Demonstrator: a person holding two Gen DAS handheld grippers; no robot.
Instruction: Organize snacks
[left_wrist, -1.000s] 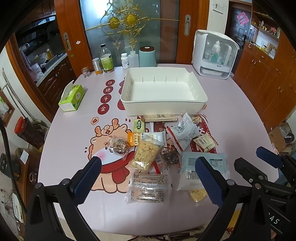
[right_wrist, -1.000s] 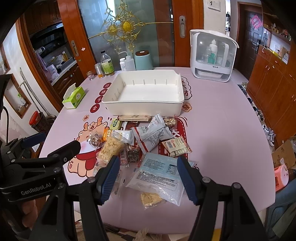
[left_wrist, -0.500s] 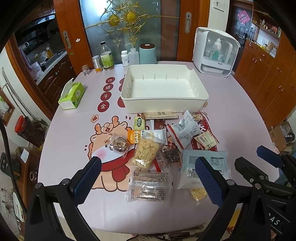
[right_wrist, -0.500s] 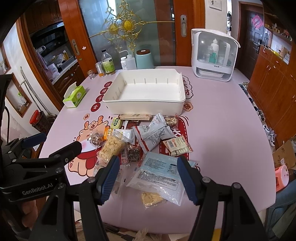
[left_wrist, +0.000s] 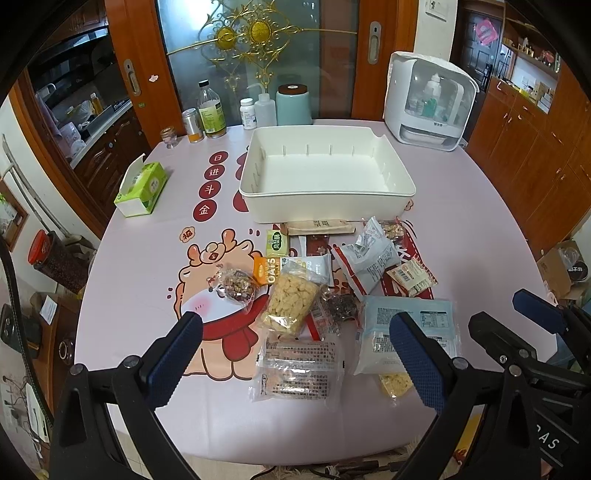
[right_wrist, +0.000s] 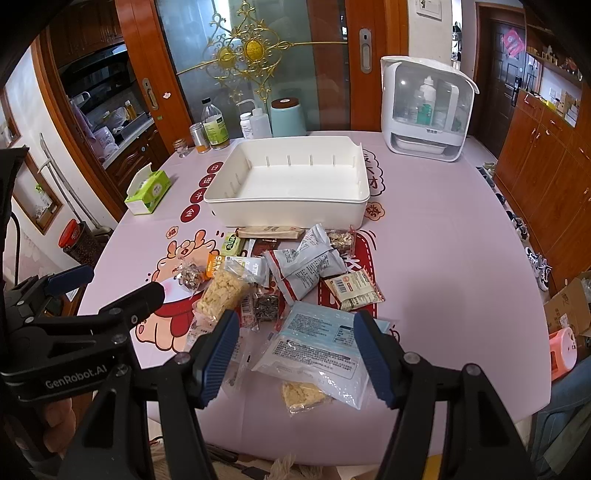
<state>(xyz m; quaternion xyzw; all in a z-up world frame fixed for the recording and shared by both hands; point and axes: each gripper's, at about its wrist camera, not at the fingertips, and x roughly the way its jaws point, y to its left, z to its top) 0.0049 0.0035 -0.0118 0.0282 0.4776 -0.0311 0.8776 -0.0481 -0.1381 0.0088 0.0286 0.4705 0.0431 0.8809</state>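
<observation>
A: Snacks (left_wrist: 314, 291) from the left wrist?
B: Heaped on the worktop (left_wrist: 461, 221) just before the white bin (left_wrist: 325, 210). Left gripper (left_wrist: 295, 354) hangs released above a clear cracker pack (left_wrist: 299, 369).
A: Right wrist?
B: Right gripper (right_wrist: 295, 350) spread wide, grasping nothing, over the pale blue pouch (right_wrist: 321, 347); the bin (right_wrist: 288, 212) holds nothing.

Both views have slid down a little over the last second: the white bin (left_wrist: 325, 173) and the bottles at 12 o'clock sit lower in the left view, and likewise the bin (right_wrist: 291, 184) in the right view. The snack packets (left_wrist: 291, 299) lie as they lay, untouched.
</observation>
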